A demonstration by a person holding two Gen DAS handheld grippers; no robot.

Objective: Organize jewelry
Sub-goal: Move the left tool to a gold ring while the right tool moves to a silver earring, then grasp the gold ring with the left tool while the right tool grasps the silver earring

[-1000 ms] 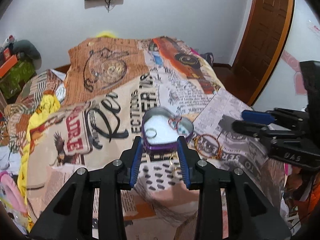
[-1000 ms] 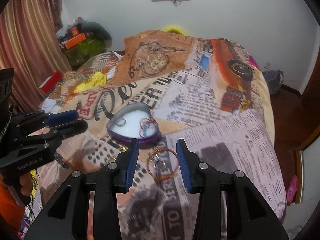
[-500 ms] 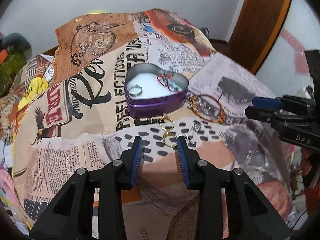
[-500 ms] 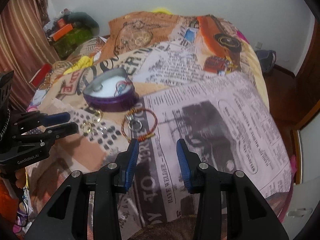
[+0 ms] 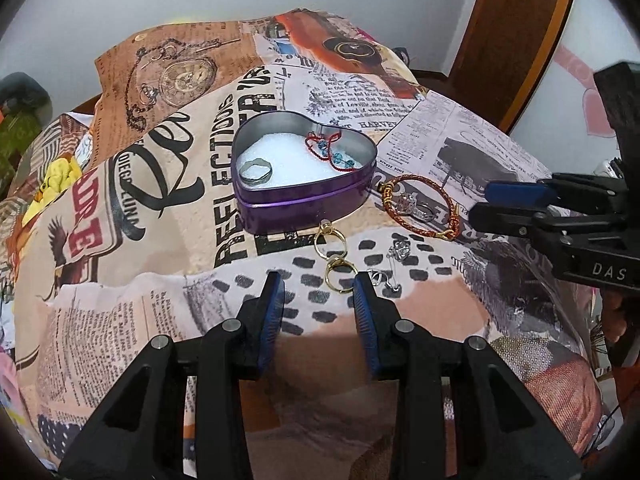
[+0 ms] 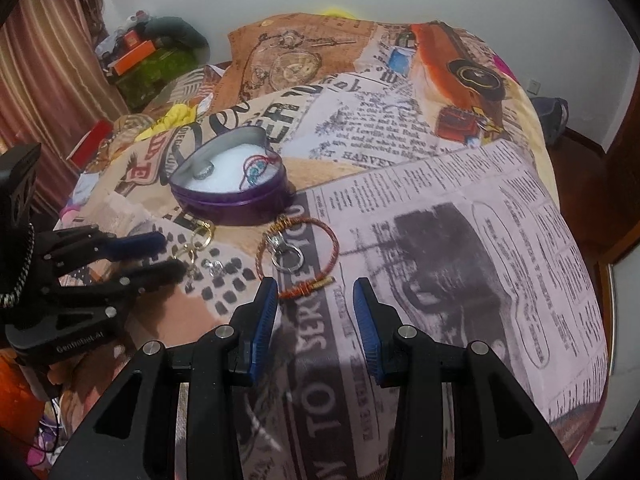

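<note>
Left gripper (image 5: pixel 319 290), spread and empty, faces gold rings (image 5: pixel 339 276) before the heart tin (image 5: pixel 304 204).

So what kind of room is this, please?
Most likely a bedroom: the jewelry lies on a bed under a printed blanket, with a wooden door and a curtain nearby.

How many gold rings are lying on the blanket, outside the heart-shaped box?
2. One gold ring lies just in front of the purple box; the other ring lies nearer, between the tips of the left claw. Smaller pieces may be hidden.
</note>
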